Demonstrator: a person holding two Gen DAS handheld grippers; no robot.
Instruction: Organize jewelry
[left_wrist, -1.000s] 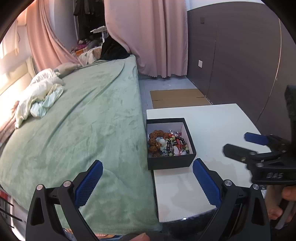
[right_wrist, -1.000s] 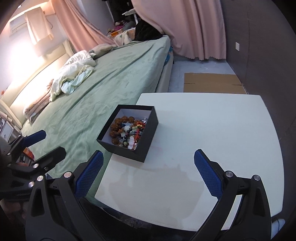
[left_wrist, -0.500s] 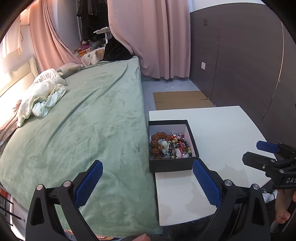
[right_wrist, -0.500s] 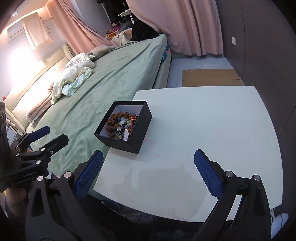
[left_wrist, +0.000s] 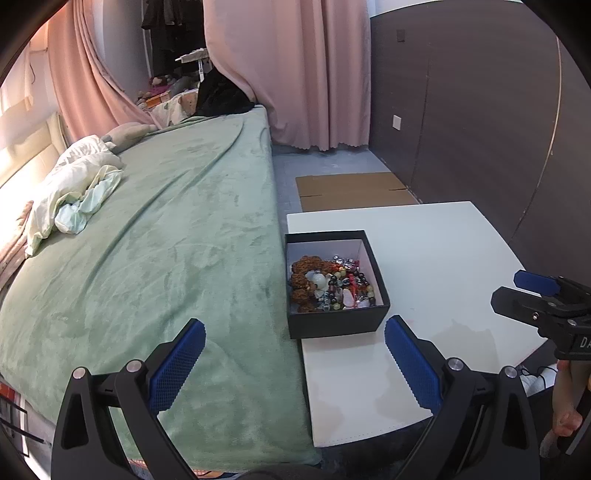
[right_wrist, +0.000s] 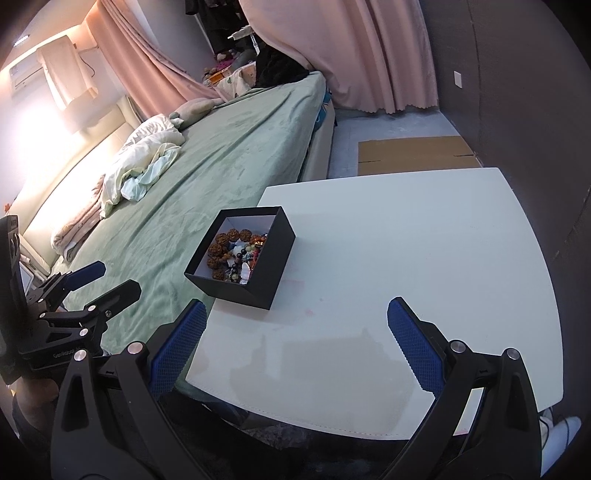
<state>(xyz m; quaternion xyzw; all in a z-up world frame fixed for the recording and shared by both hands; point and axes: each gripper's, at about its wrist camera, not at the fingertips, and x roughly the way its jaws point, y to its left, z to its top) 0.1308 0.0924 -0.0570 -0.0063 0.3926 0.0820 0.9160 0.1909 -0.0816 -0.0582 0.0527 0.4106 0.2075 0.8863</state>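
A black box with a white lining stands at the left edge of the white table. Inside lies a heap of jewelry: brown bead bracelets, dark and coloured beads, a pale stone. My left gripper hangs open, short of the box and above the bed's edge. My right gripper is open too, held over the table's near edge, to the right of the box. Neither holds anything.
A bed with a green blanket runs along the table's left side, with crumpled bedding near its head. Flat cardboard lies on the floor beyond the table. Pink curtains and a dark wall panel stand behind.
Both grippers have drawn back and upward from the table, so the box appears smaller and farther off. The right gripper has slid toward the table's near right edge.
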